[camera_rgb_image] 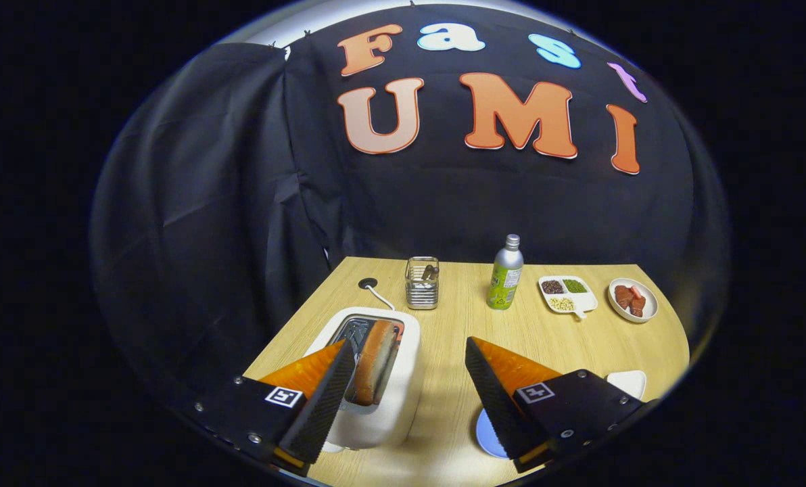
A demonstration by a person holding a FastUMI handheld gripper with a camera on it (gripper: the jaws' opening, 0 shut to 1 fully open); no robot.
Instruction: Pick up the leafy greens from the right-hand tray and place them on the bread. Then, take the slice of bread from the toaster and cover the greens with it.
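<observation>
A white toaster [393,392] stands on the wooden table [565,338], under and just beyond my left finger. A slice of bread [374,362] stands upright in its right slot, browned crust showing. My gripper [406,355] hovers above the table, open wide with nothing between the fingers. The left fingertip [339,365] overlaps the toaster's near left slot; the right finger [487,379] is over bare wood. Under the right finger a sliver of a pale blue plate [487,436] peeks out. A white tray corner [629,382] shows beside the right finger mount.
Beyond the toaster stand a metal mesh holder [422,284], a green-labelled aluminium bottle [506,274], a white divided dish [566,295] with beans and grains, and a small plate [633,299] of red chunks. A white cord [378,295] runs to a table grommet.
</observation>
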